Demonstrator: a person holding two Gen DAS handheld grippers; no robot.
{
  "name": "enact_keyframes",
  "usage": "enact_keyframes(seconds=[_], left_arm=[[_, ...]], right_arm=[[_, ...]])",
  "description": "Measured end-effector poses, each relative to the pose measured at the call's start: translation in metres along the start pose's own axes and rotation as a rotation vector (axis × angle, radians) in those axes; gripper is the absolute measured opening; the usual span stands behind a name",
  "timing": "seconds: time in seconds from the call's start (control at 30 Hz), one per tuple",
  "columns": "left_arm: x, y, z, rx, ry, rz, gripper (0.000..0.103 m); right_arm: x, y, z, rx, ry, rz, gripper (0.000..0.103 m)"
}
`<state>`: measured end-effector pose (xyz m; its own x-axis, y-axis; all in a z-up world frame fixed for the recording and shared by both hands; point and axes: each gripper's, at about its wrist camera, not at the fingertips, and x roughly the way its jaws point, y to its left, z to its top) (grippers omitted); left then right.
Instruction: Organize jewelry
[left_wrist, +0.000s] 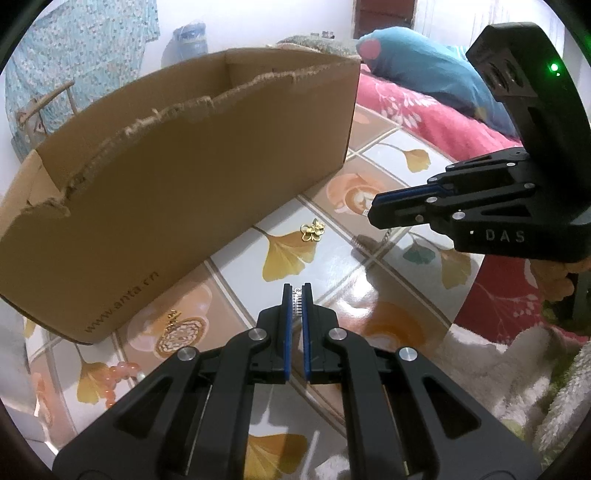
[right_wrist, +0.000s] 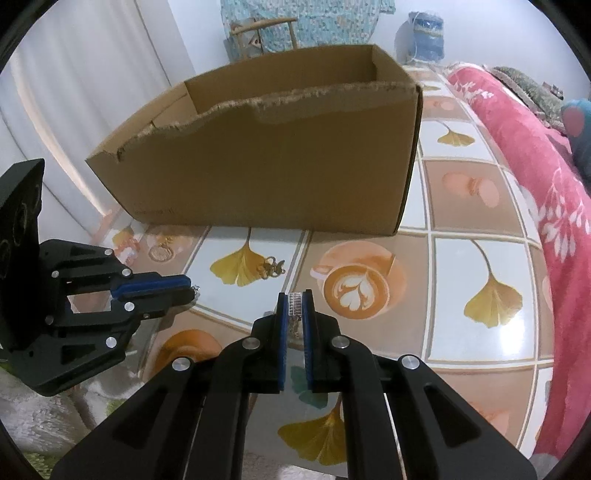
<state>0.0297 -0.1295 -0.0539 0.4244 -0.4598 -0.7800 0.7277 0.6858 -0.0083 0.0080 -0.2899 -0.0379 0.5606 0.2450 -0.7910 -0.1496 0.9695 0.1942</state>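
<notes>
While both grippers pinch one silver piece each | one gold charm (left_wrist: 312, 231) | one box (left_wrist: 177, 192)

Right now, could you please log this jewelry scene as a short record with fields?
Left gripper: shut on a small silver rhinestone piece
Right gripper: shut on a second silver rhinestone piece, a short chain hanging below it
Cardboard box: open top, torn front edge, standing on the patterned tablecloth
Gold flower charm: loose on the cloth in front of the box
Orange bead bracelet: on the cloth, left of the left gripper
Box contents: hidden in both views
</notes>
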Motion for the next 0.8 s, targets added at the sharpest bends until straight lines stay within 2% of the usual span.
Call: enact_keyframes(seconds=[0.17, 0.3, 0.47, 0.57, 0.63, 0.7, 0.8], left_arm=[[-0.026, 0.002, 0.012, -0.001, -0.07, 0.014, 0.004], [-0.053, 0.009, 0.032, -0.002, -0.139, 0.01, 0.004], [-0.087, 0.031, 0.065, 0.01, -0.235, 0.013, 0.004], [-0.092, 0.052, 0.089, -0.002, -0.252, 0.028, 0.004], [-0.085, 0.065, 0.102, -0.014, -0.232, 0.023, 0.004], [-0.074, 0.079, 0.116, -0.037, -0.198, 0.0, 0.004], [-0.041, 0.102, 0.136, -0.071, -0.083, -0.036, 0.004]], right_arm=[[-0.019, 0.006, 0.011, -0.024, -0.063, 0.012, 0.008], [-0.041, 0.019, 0.029, -0.081, -0.148, 0.024, 0.008], [-0.078, 0.038, 0.072, -0.201, -0.306, 0.055, 0.008], [-0.084, 0.044, 0.103, -0.241, -0.349, 0.107, 0.008], [-0.074, 0.045, 0.13, -0.259, -0.332, 0.127, 0.008], [-0.057, 0.042, 0.153, -0.254, -0.276, 0.145, 0.008], [-0.008, 0.027, 0.191, -0.194, -0.095, 0.195, 0.008]])
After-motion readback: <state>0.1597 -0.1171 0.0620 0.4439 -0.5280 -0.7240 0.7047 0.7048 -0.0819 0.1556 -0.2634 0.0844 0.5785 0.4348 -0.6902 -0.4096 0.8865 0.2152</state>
